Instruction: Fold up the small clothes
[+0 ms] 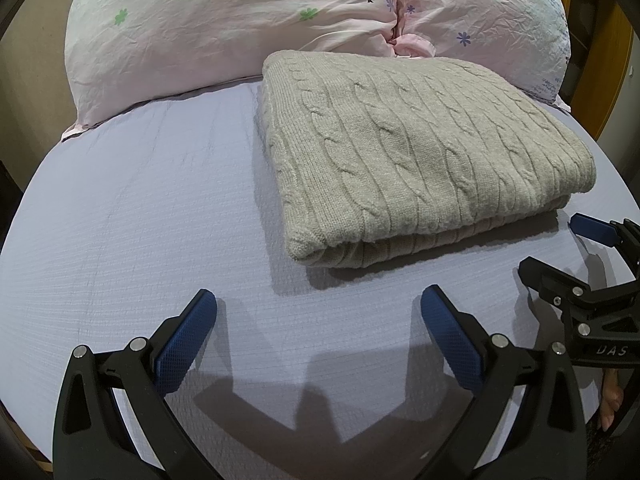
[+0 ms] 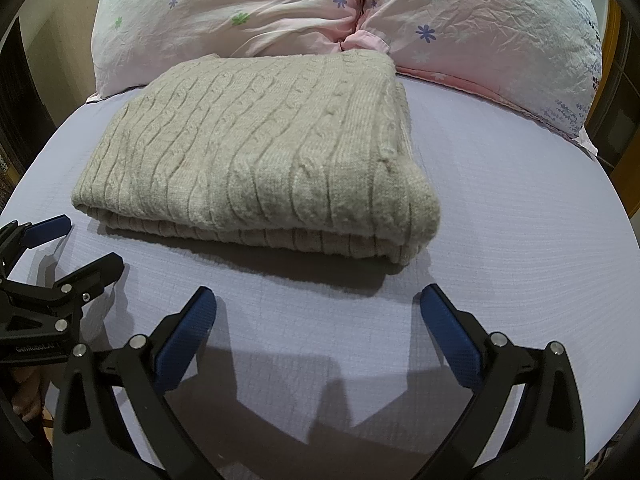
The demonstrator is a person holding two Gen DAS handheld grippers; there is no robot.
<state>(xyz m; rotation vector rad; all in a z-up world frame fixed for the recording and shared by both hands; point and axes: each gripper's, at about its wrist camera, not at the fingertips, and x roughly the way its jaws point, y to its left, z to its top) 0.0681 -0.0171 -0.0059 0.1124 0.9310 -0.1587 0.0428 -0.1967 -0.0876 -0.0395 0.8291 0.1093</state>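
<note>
The bed (image 1: 132, 208), under a pale lavender sheet, carries two pink floral pillows (image 1: 224, 28) at its far end, well beyond both tongs, and a folded grey cable-knit sweater (image 1: 420, 152) that lies just ahead of them, right of the left tongs (image 1: 319, 300) and left of the right tongs (image 2: 319, 300). Both tongs hover spread wide over bare sheet, holding and touching nothing, their blue pads clear of the sweater's near edge. Each tongs shows only partly at the other view's edge, and the sweater's lower layers are hidden beneath its top fold.
</note>
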